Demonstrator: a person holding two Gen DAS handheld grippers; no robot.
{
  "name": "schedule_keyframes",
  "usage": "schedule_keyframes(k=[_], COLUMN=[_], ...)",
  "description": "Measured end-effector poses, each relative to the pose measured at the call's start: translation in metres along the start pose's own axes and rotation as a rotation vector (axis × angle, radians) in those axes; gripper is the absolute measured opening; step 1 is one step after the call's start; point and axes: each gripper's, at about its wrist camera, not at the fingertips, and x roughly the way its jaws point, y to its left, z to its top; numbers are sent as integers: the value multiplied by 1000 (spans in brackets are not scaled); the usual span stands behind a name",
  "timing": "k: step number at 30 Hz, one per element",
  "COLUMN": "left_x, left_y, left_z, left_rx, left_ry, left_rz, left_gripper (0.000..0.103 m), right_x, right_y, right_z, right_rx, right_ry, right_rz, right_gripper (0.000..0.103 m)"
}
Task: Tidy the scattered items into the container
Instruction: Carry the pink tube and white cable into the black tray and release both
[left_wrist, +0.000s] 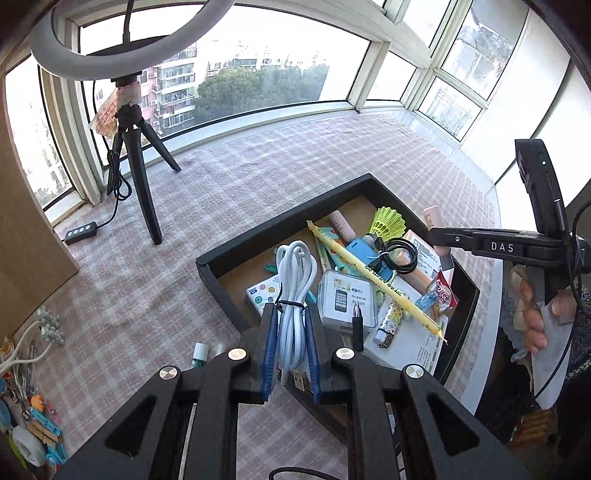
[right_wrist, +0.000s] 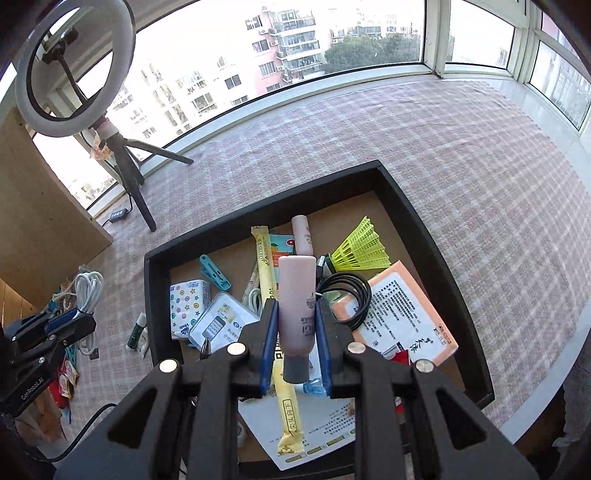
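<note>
A black tray (left_wrist: 280, 218) with a brown floor holds several items: a yellow shuttlecock (left_wrist: 389, 221), a long yellow packet (left_wrist: 373, 275), a clear case (left_wrist: 347, 301). My left gripper (left_wrist: 291, 317) is shut on a coiled white USB cable (left_wrist: 295, 291), held above the tray's near left wall. My right gripper (right_wrist: 295, 321) is shut on a pink tube (right_wrist: 296, 314), held over the tray (right_wrist: 258, 210). The left gripper with the white cable (right_wrist: 88, 291) also shows at the left of the right wrist view.
A ring light on a black tripod (left_wrist: 142, 177) stands at the back left. Loose clips, packets and small items (left_wrist: 33, 417) lie on the checked cloth left of the tray. A small white stick (right_wrist: 135, 332) lies beside the tray's left wall. A window ledge runs behind.
</note>
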Motion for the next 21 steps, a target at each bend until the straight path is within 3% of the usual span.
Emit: schedule_keyframes(k=[2, 3, 4, 5, 7, 13, 21], left_x=[8, 12, 15, 15, 10, -4, -29], left_y=[-12, -17, -20, -23, -31, -24, 44], left_z=[9, 14, 17, 18, 19, 9, -33], left_rx=[4, 0, -10, -17, -1, 6, -100], left_ry=[-19, -15, -3, -10, -39, -49, -28], left_rz=[14, 29, 38, 28, 26, 57, 142], left_gripper=[18, 25, 52, 62, 61, 60, 59], right_x=[0, 0, 0, -1, -5, -6, 6], right_y=[-9, -11, -12, -13, -15, 0, 57], right_z=[-2, -2, -2, -2, -3, -3, -12], right_rx=[7, 3, 4, 10, 21, -3, -113], right_ry=[-2, -6, -8, -11, -42, -50, -17], right_rz=[-1, 2, -15, -38, -40, -8, 79], right_gripper=[20, 20, 23, 35, 47, 48, 48])
